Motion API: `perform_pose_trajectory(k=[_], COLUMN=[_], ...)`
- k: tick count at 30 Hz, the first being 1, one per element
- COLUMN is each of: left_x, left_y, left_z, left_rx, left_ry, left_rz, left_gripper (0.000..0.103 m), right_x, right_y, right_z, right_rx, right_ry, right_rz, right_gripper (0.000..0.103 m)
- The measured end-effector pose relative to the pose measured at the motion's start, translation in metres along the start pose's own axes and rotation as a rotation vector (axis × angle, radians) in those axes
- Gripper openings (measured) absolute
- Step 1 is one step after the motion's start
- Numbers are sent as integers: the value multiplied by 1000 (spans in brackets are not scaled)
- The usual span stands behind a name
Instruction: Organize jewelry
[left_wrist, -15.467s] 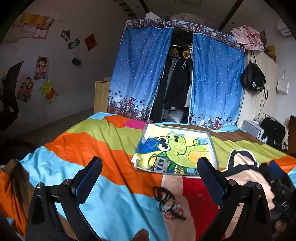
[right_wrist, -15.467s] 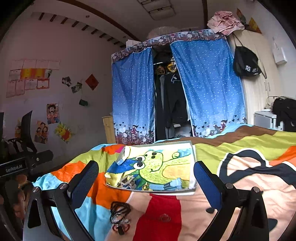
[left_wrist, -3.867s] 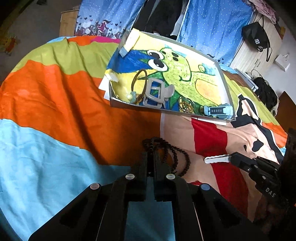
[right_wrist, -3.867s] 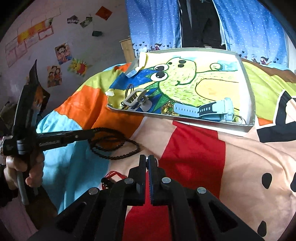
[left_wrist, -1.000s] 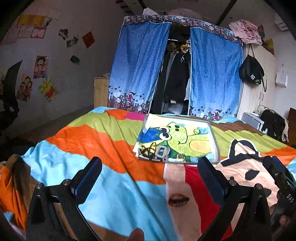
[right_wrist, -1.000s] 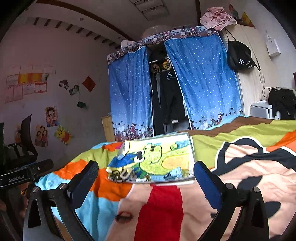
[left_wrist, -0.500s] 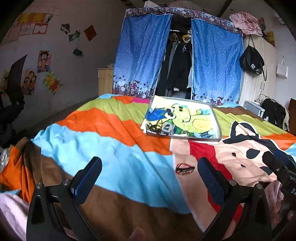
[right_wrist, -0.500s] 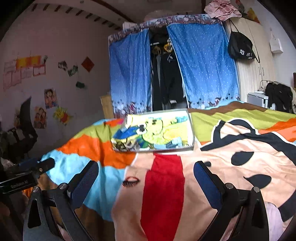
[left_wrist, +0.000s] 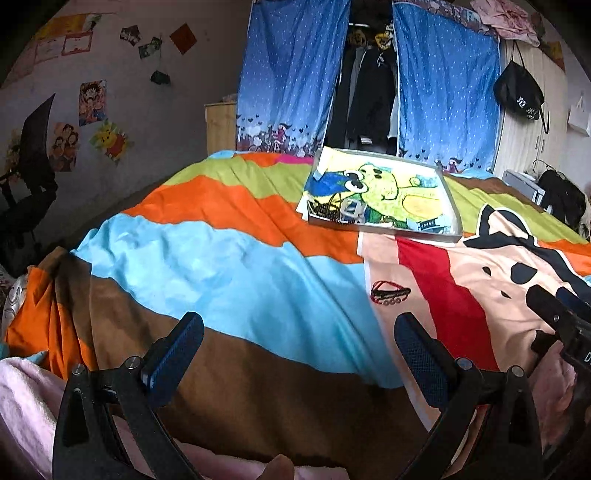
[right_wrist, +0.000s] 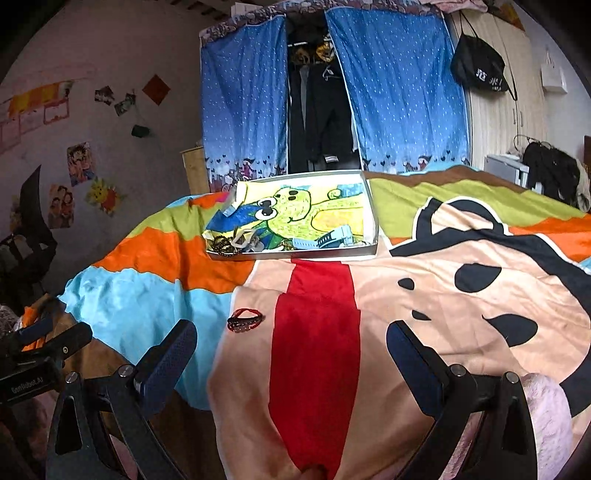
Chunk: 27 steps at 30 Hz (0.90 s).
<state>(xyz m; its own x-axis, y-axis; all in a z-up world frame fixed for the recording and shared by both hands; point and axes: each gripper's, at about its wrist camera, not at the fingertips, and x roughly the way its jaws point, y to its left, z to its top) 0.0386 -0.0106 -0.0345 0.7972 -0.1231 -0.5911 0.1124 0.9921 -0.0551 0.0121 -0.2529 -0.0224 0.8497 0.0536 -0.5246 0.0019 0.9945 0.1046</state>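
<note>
A flat tray (left_wrist: 453, 206) with a green cartoon picture lies far back on the bed; it also shows in the right wrist view (right_wrist: 372, 214). Dark beads (left_wrist: 327, 209), a grey clasp (right_wrist: 245, 238) and a blue watch (right_wrist: 325, 240) lie along its near edge. A red and black bracelet (left_wrist: 389, 292) lies loose on the bedspread, also in the right wrist view (right_wrist: 245, 320). My left gripper (left_wrist: 299, 347) is open and empty, low over the near bed edge. My right gripper (right_wrist: 291, 350) is open and empty, well short of the bracelet.
A striped cartoon bedspread (left_wrist: 221, 254) covers the bed. Pink fabric (left_wrist: 26, 398) lies at the near edge. Blue curtains and hanging clothes (right_wrist: 317, 110) stand behind the bed. An office chair (left_wrist: 29, 177) is at the left.
Both grippers have pulled back toward the near edge of the bed and tilted down. The tray and bracelet look farther away. Both stay open.
</note>
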Motion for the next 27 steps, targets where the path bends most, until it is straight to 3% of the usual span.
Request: perform_pose_trajectory(k=[9,19,27], left_x=[15,47,80], left_y=[5,15,21], left_z=[2,17,35], left_rx=[-11,-45,-14], left_ry=[78,185,243], left_rz=[-1,-23,-55], left_gripper=[101,101,101], right_x=[9,38,73], right_y=[-6,-15,-34], right_z=[2,5,22], right_rx=[30,86,120], right_ry=[49,169,248], right_rz=[0,2,64], right_gripper=[103,103,103])
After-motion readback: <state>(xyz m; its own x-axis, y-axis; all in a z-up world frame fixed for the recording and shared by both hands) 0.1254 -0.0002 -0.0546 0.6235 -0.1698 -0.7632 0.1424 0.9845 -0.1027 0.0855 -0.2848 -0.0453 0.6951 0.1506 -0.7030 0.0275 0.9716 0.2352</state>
